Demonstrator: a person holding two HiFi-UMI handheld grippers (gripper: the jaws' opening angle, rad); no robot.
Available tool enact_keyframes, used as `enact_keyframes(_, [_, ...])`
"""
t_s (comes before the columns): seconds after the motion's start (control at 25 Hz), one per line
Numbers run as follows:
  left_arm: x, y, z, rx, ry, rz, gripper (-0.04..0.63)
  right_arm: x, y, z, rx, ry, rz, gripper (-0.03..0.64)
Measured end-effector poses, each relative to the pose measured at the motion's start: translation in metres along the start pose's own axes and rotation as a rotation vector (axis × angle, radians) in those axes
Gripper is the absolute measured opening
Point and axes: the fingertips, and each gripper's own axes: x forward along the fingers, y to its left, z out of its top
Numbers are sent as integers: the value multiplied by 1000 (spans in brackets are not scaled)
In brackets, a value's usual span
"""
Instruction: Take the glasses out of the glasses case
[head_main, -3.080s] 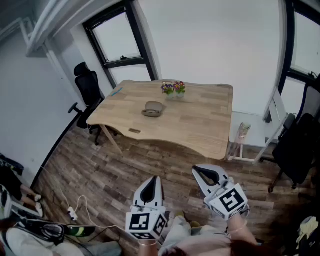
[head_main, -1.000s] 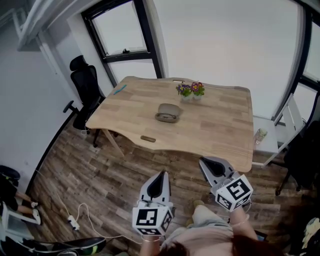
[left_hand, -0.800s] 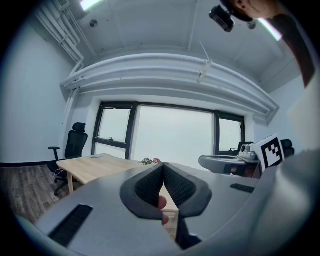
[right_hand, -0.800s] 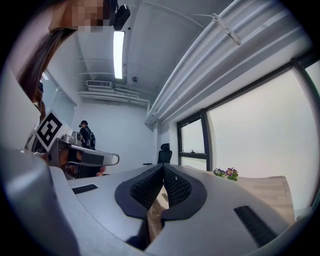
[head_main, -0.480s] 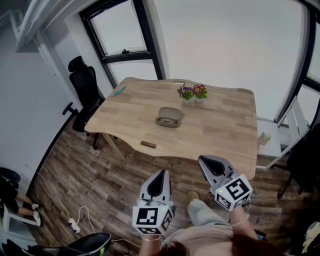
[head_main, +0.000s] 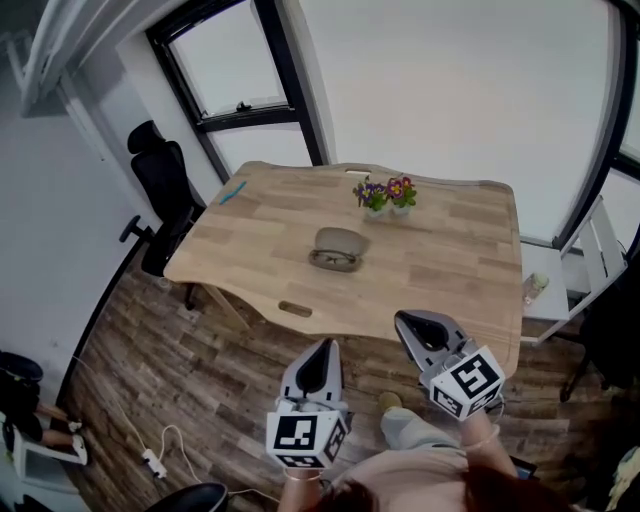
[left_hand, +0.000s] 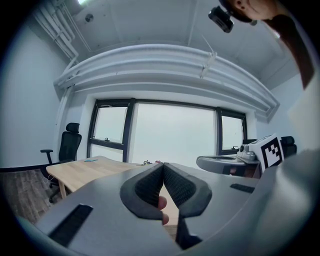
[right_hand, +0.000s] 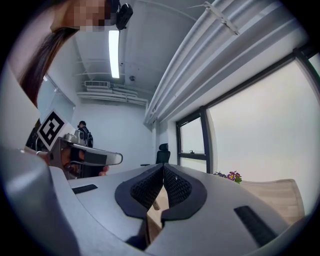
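An open grey-brown glasses case (head_main: 338, 248) lies in the middle of the wooden table (head_main: 450, 260), with glasses resting in its near half. My left gripper (head_main: 319, 357) is held over the floor well short of the table's front edge, shut with nothing in it. My right gripper (head_main: 417, 325) hangs to its right near the table's front right corner, also shut and empty. In the left gripper view the left gripper (left_hand: 163, 167) shows its pads pressed together; in the right gripper view the right gripper (right_hand: 163, 169) does the same.
Two small pots of flowers (head_main: 384, 194) stand behind the case. A blue pen (head_main: 232, 190) lies at the table's far left, and a small brown object (head_main: 295, 309) near its front edge. A black office chair (head_main: 160, 195) stands left of the table, a white side table (head_main: 560, 290) right.
The view has drawn closer to the table over the frames. Both grippers stay shut and keep their place low in the view.
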Motion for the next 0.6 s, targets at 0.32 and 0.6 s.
enact_keyframes(0.32, [44,15,6,0,6,-9,2,33,-30,0,19,-6,5,0])
enact_keyframes(0.6, [82,29,13,4,6,5,2,63,-56,1,30,-8,26,2])
